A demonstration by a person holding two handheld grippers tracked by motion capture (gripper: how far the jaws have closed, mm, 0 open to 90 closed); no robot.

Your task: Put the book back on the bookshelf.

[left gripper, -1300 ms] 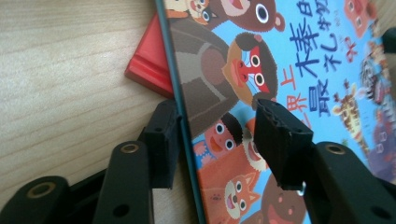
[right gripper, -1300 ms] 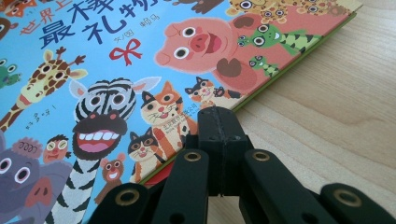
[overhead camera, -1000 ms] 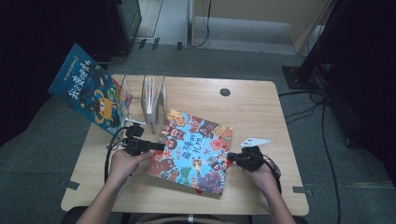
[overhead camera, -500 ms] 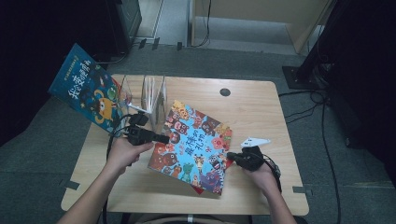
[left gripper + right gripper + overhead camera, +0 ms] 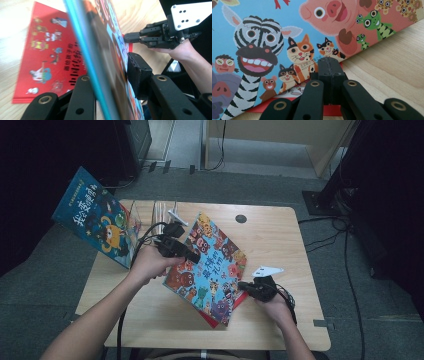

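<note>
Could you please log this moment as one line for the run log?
left claw: closing on animal book, edge lifted | right claw: shut, at its far edge | red book: flat underneath

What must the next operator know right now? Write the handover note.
Left gripper: jaws have just been closing; clamped on the animal book, holding its left edge tilted up.
Right gripper: shut, tips at that book's lower right edge, over the red book lying flat.
Done: blue book leans beside the clear rack.
Left: probably rack the animal book, then the red one.
</note>
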